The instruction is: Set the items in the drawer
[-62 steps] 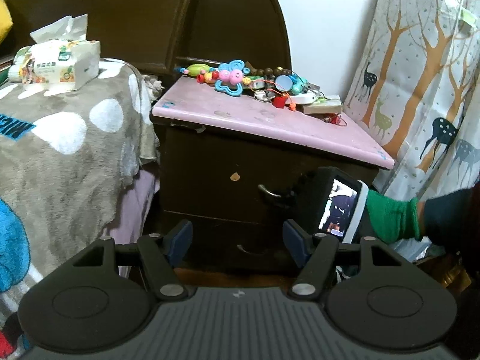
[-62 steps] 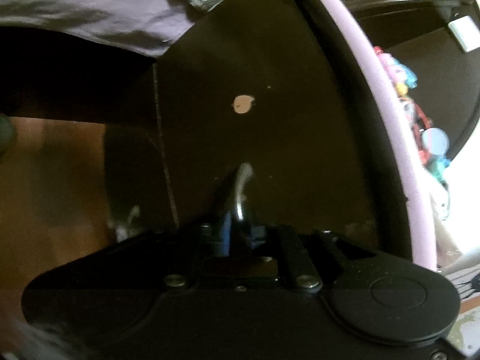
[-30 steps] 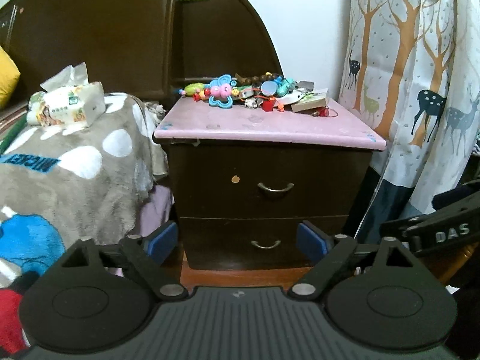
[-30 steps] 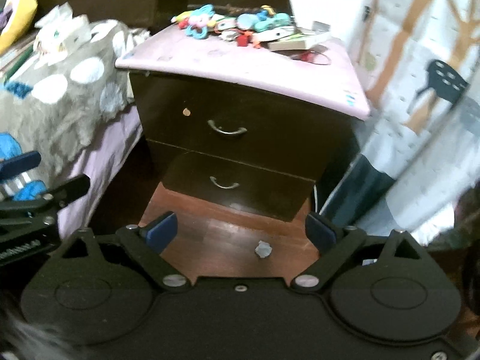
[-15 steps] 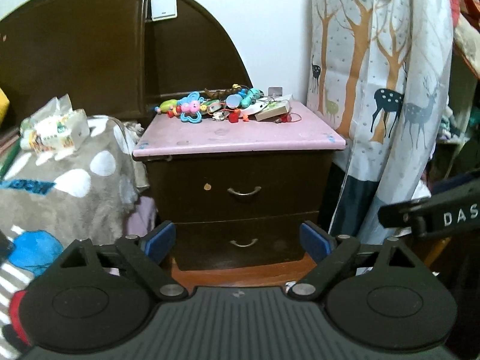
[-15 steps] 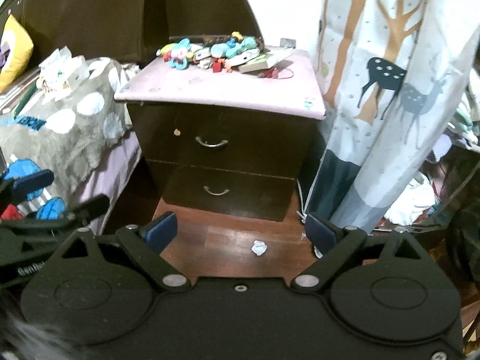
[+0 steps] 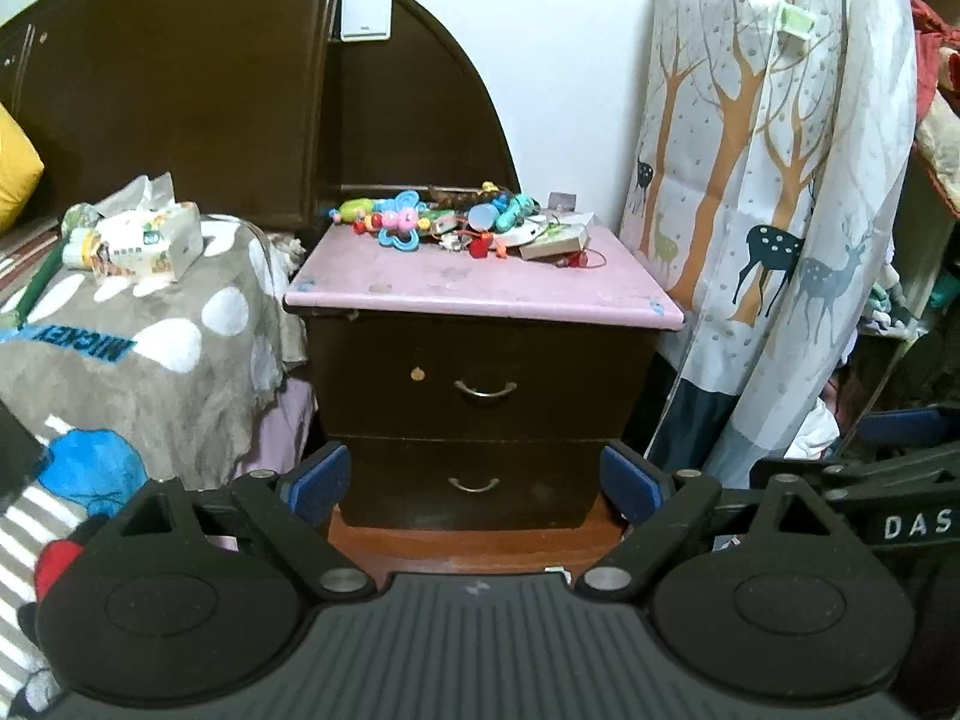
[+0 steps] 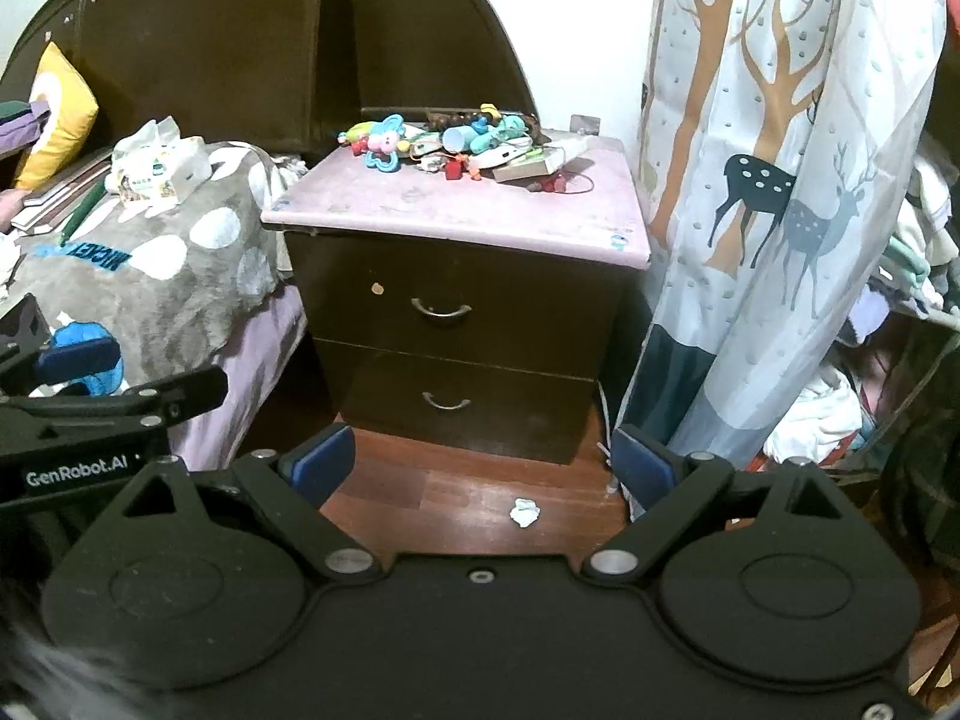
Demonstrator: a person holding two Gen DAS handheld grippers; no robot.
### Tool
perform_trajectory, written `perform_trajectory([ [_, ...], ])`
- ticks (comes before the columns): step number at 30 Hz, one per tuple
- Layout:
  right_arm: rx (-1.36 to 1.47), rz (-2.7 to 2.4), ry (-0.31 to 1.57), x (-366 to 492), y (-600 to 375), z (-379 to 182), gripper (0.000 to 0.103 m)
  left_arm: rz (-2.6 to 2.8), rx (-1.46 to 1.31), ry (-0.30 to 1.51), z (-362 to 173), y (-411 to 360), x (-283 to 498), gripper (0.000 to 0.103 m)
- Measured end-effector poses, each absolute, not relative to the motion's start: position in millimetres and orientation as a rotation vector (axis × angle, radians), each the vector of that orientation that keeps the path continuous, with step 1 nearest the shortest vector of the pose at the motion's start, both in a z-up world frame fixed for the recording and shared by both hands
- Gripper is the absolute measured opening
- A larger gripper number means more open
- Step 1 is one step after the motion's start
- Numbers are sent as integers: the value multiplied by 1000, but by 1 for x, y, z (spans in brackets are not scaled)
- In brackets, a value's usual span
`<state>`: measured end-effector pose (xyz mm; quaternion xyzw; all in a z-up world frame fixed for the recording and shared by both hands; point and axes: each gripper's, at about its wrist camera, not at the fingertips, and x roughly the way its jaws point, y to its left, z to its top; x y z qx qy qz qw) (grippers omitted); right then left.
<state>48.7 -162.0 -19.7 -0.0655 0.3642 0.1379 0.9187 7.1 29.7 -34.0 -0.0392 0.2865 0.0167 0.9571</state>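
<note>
- Left wrist view: showing the left claw [image 7: 474,483] spread wide and gripping nothing, blue pads framing the lower drawer [image 7: 468,483] from well back.
- Right wrist view: showing the right claw [image 8: 480,468] equally wide and empty, hanging over bare floor [image 8: 456,504] with a small white scrap [image 8: 524,511] lying on it.
- Having let go of the upper drawer's handle [image 8: 441,309], clamped two seconds back, and pulled away; both claws now sitting well apart from the nightstand [image 7: 480,372].
- Finding the upper drawer [image 7: 480,378] flush and closed in both views, the lower one too.
- Leaving the heap of toys [image 7: 456,222] and the flat box [image 7: 552,246] untouched at the back of the pink tabletop [image 7: 480,288], beside the bed [image 7: 144,348] with its tissue pack [image 7: 144,240].
- Reading this as a reset or a finish: nothing in transit, no drawer open to receive anything.
- Needing, if more items are to go in, a drawer pulled open again before any pick from the tabletop.
</note>
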Motion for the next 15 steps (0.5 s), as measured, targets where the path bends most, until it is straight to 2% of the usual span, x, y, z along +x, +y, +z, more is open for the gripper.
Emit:
perform_trajectory([
  [15,-148,268,730,47,-164,-20,93,33,-55,592,-32,22,2,91],
])
